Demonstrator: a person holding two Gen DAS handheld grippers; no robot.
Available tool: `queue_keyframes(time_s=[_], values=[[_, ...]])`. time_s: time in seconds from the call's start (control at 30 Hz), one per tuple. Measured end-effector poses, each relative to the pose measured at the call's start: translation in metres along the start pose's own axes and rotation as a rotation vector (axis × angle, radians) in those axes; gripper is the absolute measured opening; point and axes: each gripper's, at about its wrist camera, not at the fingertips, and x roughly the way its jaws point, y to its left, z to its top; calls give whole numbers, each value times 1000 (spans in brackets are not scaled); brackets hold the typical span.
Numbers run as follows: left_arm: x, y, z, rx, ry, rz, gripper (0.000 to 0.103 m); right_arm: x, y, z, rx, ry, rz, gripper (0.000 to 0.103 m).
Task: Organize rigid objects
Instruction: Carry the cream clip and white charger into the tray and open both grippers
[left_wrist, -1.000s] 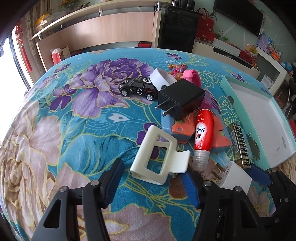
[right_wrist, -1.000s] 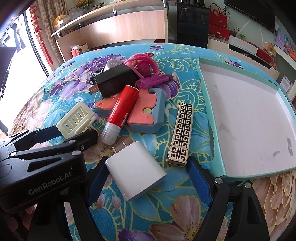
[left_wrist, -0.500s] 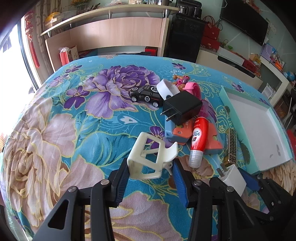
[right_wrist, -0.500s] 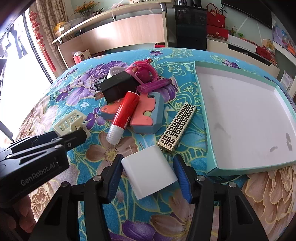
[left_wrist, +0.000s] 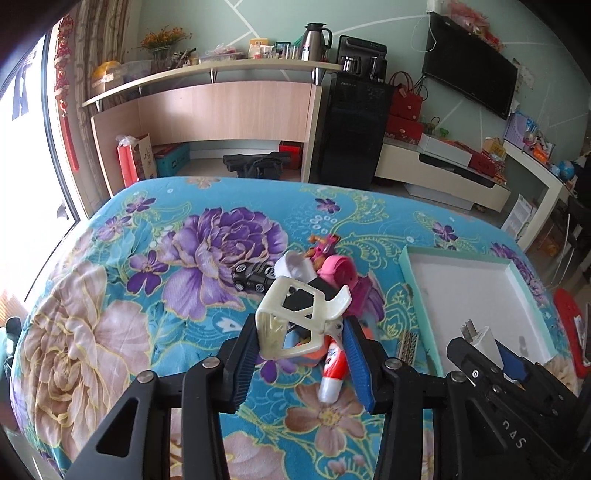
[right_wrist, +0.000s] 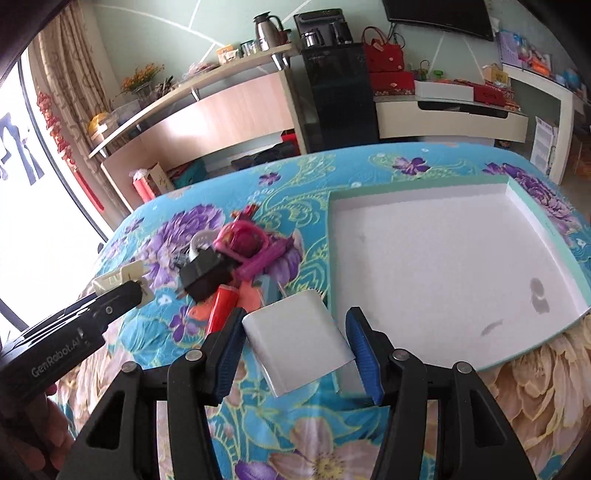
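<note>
Left wrist view: our left gripper clamps the cream clip, held aloft; our right gripper pinches the white charger beside the tray.

Can't read the red tube label, too blurry; black charger mostly hidden behind the cream clip. Toy car half covered too.
</note>
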Motion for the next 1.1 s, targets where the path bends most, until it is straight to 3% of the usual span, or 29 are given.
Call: queue_keyframes(time_s=[0.47,0.87,1.1], values=[[56,-114,32,180,41,-100,48,25,-100,57,210,-65,-219,57],[93,-187,18,241,56,-173,48,12,-171,48,320,-71,-350,57],[105,-194,0,245,68,-167,48,19,-181,43,342,-26,-364,57]])
